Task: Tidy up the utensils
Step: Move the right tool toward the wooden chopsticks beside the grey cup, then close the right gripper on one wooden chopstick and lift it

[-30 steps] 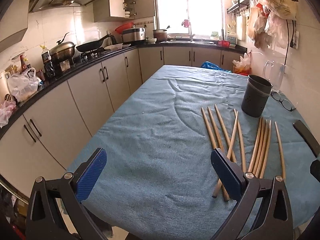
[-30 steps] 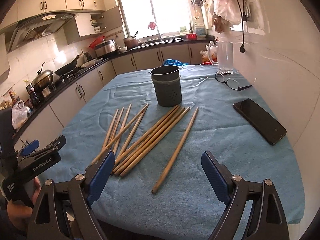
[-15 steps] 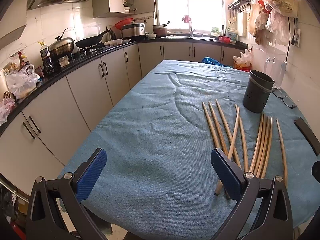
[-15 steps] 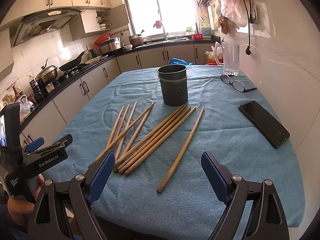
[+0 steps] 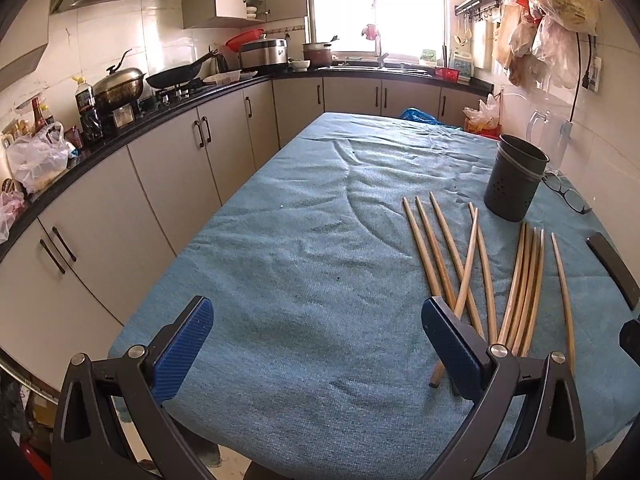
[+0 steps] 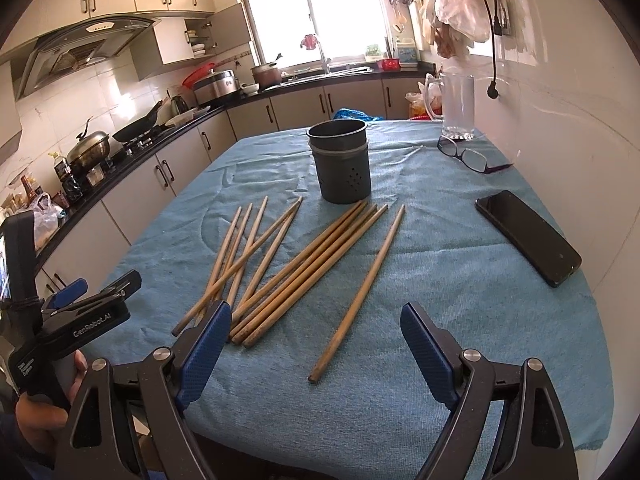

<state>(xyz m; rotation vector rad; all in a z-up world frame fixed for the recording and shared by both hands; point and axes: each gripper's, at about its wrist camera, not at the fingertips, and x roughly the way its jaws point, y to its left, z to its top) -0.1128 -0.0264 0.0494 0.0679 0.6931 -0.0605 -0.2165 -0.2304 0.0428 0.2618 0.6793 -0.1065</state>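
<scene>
Several long wooden chopsticks [image 6: 304, 264] lie scattered on the blue cloth of the table [image 6: 460, 288], also seen in the left wrist view as chopsticks [image 5: 460, 264]. Behind them stands a dark grey perforated holder cup [image 6: 342, 162], upright and with nothing showing above its rim, which the left wrist view shows as the cup [image 5: 514, 178]. One chopstick [image 6: 360, 292] lies apart, its near end between my right gripper's [image 6: 316, 340] open jaws. My left gripper [image 5: 316, 328] hangs open over the near table edge, left of the sticks; it appears at the left as the left gripper [image 6: 92, 296].
A black phone [image 6: 528, 238] lies at the right side of the table, glasses [image 6: 468, 156] and a clear glass jug [image 6: 456, 108] farther back near the wall. Kitchen cabinets and a cluttered counter [image 5: 140, 120] run along the left. A person's hand [image 6: 44, 404] holds the left gripper.
Both grippers have edged forward and slightly up toward the chopsticks; the table and cup sit lower and closer in view. Jaws stay open, nothing picked up.
</scene>
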